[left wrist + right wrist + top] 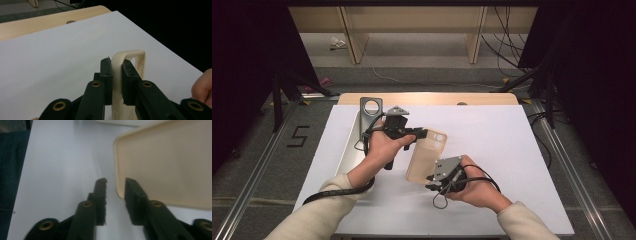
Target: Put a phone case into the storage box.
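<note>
Black jaws of my left gripper [117, 82] stand nearest, pinching the edge of the one beige phone case [130, 60], which rises upright between the pads with its camera cutout just past the right jaw. From above, the phone case [428, 155] hangs tilted over the middle of the white table [512, 150], one end in my left gripper [419, 133], the other end just beside my right gripper [435, 184]. Seen along my right gripper [115, 202], the jaws stand spread, a gap showing between the pads; a rounded corner of the case [175, 165] lies against the right jaw, unpinched. No writing can be read on the case. One painted figure "5" [298, 136] marks the floor to the left. One metal tray [348, 150] lies beneath my left forearm. Two hands: left [382, 147] reaches forward, wrist raised; right [477, 187] turns inward toward the case.
</note>
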`<action>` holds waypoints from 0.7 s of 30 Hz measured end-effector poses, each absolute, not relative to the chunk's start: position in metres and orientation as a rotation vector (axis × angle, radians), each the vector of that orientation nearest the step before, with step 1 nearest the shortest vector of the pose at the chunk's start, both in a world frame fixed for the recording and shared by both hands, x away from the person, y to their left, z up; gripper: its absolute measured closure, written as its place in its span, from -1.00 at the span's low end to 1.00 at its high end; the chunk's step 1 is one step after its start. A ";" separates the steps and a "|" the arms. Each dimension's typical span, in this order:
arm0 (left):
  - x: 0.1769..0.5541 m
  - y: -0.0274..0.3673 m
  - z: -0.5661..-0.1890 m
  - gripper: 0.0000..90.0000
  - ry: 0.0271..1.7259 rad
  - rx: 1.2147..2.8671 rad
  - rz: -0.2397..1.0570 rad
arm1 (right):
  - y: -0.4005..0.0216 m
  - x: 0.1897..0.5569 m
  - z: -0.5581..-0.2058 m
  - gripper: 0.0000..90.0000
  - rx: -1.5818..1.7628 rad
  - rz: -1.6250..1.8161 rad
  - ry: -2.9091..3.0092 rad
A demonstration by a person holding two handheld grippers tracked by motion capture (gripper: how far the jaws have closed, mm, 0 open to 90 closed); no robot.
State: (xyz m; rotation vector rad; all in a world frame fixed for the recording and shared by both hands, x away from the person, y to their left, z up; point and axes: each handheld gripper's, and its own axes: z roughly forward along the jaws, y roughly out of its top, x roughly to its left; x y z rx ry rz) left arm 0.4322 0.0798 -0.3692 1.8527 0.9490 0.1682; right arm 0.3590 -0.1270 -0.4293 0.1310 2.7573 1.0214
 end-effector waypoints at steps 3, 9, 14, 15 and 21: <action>0.431 0.084 -0.366 0.80 0.927 1.849 0.226 | -0.132 0.362 -0.429 0.34 0.223 1.077 2.756; 0.427 0.097 -0.360 0.80 0.905 1.813 0.298 | -0.135 0.361 -0.427 -0.05 0.326 1.135 2.710; 0.424 0.107 -0.352 0.80 0.888 1.772 0.344 | -0.145 0.366 -0.427 -0.23 0.443 1.207 2.664; 0.424 0.108 -0.351 0.80 0.886 1.768 0.349 | -0.148 0.367 -0.427 -0.26 0.466 1.215 2.653; 0.423 0.116 -0.345 0.80 0.870 1.760 0.383 | -0.163 0.371 -0.428 -0.37 0.559 1.242 2.591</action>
